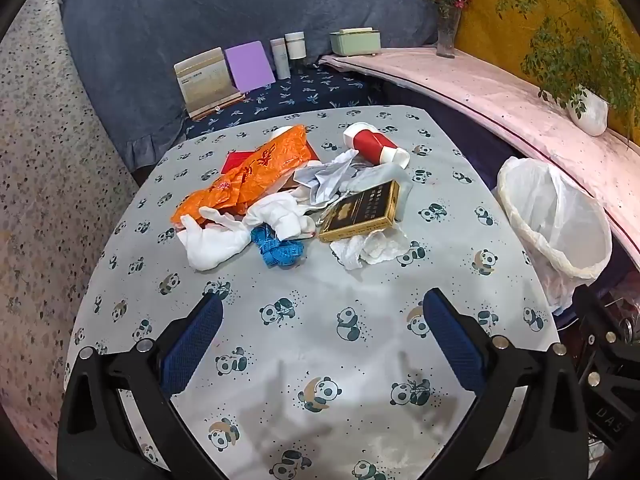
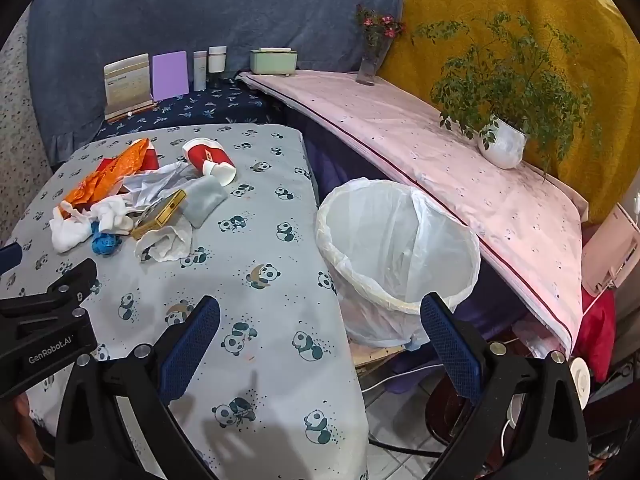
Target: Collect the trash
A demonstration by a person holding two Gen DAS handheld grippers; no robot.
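Note:
A heap of trash lies on the panda-print table [image 1: 320,320]: an orange plastic bag [image 1: 256,172], white gloves [image 1: 216,240], a blue tape measure [image 1: 278,250], a black and gold box [image 1: 360,210], crumpled tissue [image 1: 370,248], crumpled paper [image 1: 324,178] and a red and white cup [image 1: 374,144] on its side. My left gripper [image 1: 322,304] is open and empty, above the table short of the heap. My right gripper [image 2: 320,308] is open and empty, over the table's right edge by the white-lined bin [image 2: 396,248]. The heap also shows in the right wrist view [image 2: 144,200].
The bin [image 1: 556,220] stands right of the table, below a pink-covered ledge [image 2: 440,168] with a potted plant [image 2: 504,144] and a flower vase [image 2: 372,60]. Cards, bottles and a green box [image 1: 354,42] stand at the back. The left gripper's body [image 2: 44,320] shows at left.

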